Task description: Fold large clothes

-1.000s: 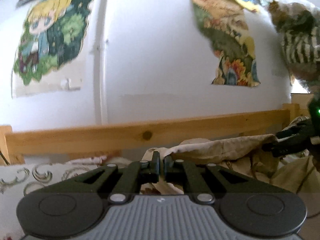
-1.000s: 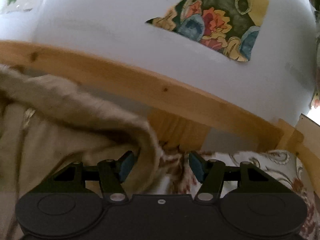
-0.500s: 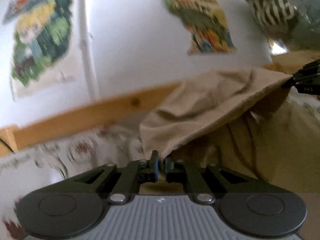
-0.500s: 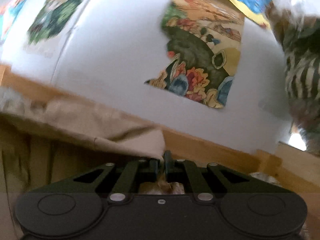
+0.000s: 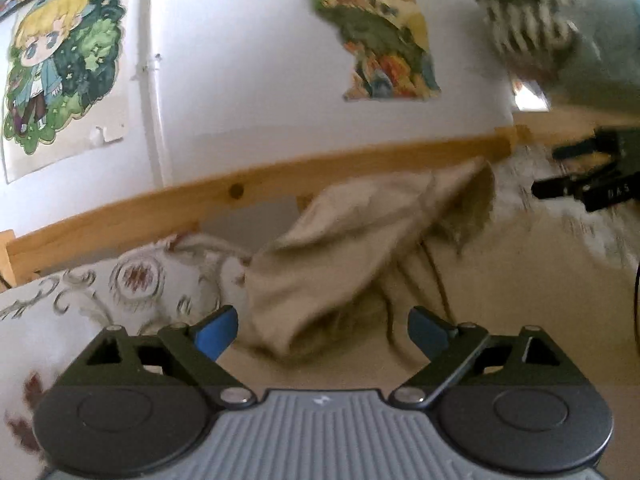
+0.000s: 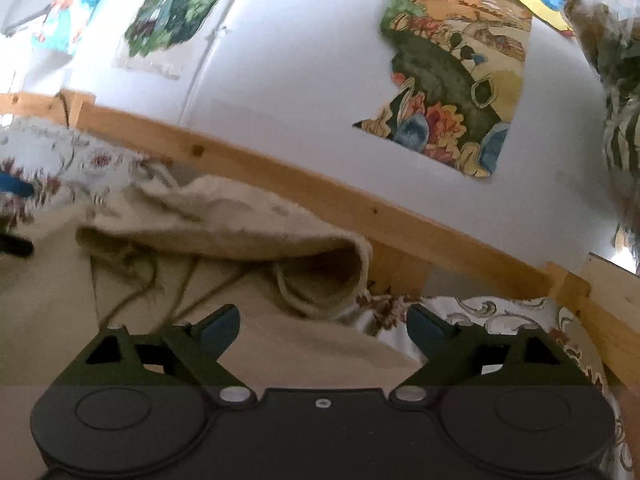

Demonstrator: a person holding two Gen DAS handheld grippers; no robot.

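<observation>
both grippers open over a half-folded beige garment

the left gripper (image 5: 322, 330) has its jaws spread wide, with nothing between the blue fingertips (image 5: 216, 330). just ahead of it lies the beige garment (image 5: 360, 264), spread over a bed with a patterned bedsheet (image 5: 132, 284). a folded-over flap of the cloth rises toward the wooden bed rail (image 5: 280, 178), its raised edge loose and rumpled, and thin drawstrings (image 5: 436, 276) trail across the flatter cloth below it. at the right edge of the left wrist view the right gripper (image 5: 584, 176) appears blurred, clear of the cloth, its fingers apart.

in the right wrist view the right gripper (image 6: 322, 330) also has its jaws wide apart and grips nothing. the garment (image 6: 240, 220) sits in front of it, with the flap doubled back so that a rounded fold (image 6: 348, 264) faces the camera, close to the bed rail (image 6: 360, 204). the flat part of the cloth runs under and between the open fingers. the sheet (image 6: 500, 312) shows to the right of the cloth.

behind the bed stands a white wall (image 5: 248, 80) with cartoon posters: a blond figure poster (image 5: 60, 64) on the left and a torn colourful poster (image 6: 460, 80) further right. a striped plush toy (image 5: 528, 24) hangs blurred at the upper right.
</observation>
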